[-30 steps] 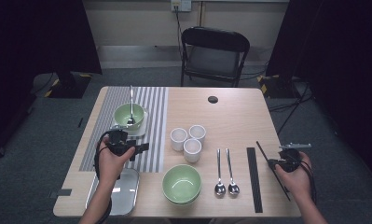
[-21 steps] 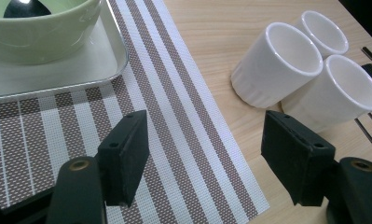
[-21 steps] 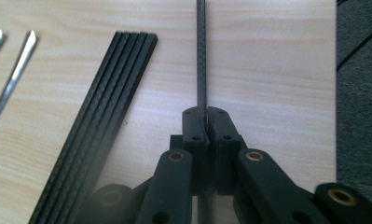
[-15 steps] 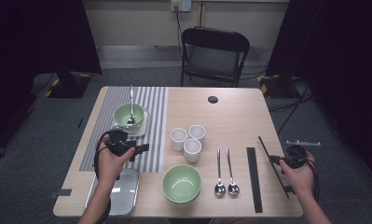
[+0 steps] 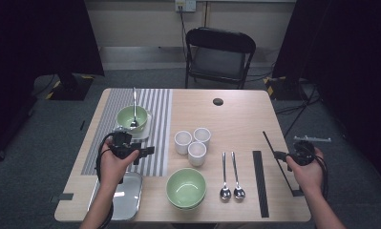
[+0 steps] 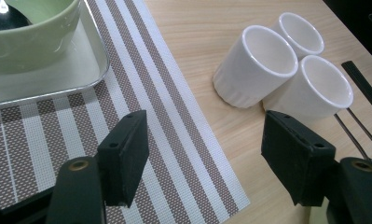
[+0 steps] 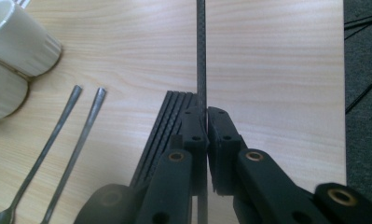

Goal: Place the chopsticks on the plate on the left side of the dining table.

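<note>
On the tray (image 5: 147, 131), green bowl (image 5: 128, 117) holding spoon (image 5: 134, 107), left gripper (image 6: 202, 163) jaws wide, empty, right gripper (image 7: 206, 123) jaws clamping black chopstick (image 7: 201, 51).

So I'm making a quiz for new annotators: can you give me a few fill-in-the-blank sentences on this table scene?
1. The right hand-held gripper is shut on a thin black ____.
2. The number of white cups clustered mid-table is ____.
3. Two metal spoons lie between the near green bowl and the flat black ____.
4. The left hand-held gripper, jaws open, hovers over the ____ placemat.

Missing words: chopstick; three; strip; striped
</note>
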